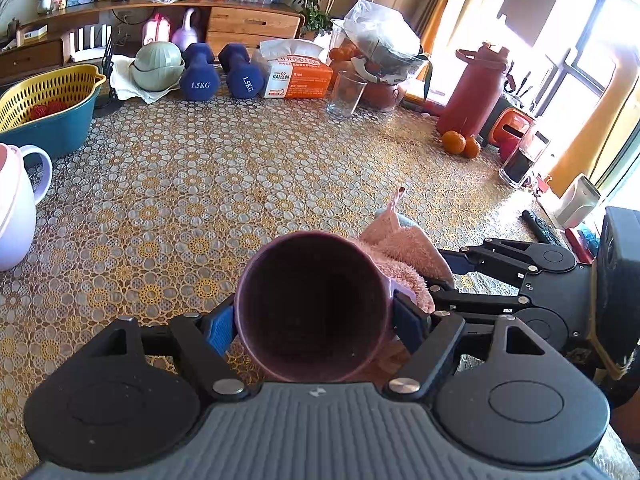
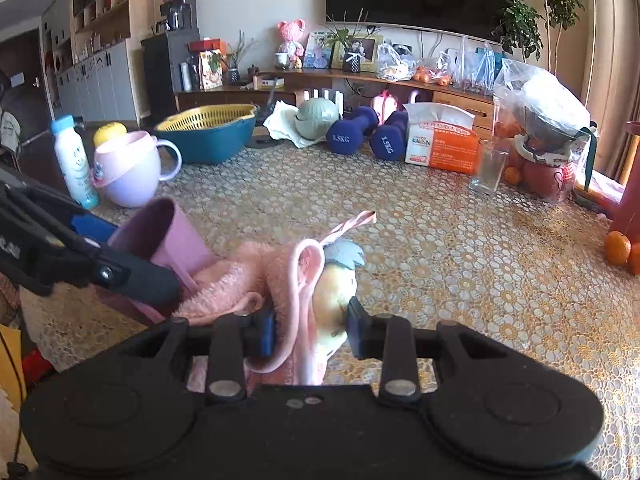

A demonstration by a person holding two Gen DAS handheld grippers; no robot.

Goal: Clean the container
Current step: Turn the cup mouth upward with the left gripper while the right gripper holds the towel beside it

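Observation:
My left gripper (image 1: 316,322) is shut on a purple cup (image 1: 314,308), held above the table with its dark open mouth facing the left wrist camera. In the right wrist view the same cup (image 2: 168,236) is tilted, with the left gripper's fingers (image 2: 132,278) on its sides. A fluffy pink cloth (image 1: 404,252) presses against the cup's right outer wall. My right gripper (image 2: 310,330) is shut on that pink cloth (image 2: 280,280), which has a pink loop and a yellow and blue animal patch. The right gripper (image 1: 448,280) reaches in from the right.
The lace-patterned table (image 1: 200,184) carries a pink and lilac mug (image 1: 16,208), a yellow and teal colander (image 1: 48,108), blue dumbbells (image 1: 218,72), a tissue box (image 1: 296,70), a glass (image 1: 346,92), a red flask (image 1: 476,88), oranges (image 1: 460,144) and a white bottle (image 2: 74,160).

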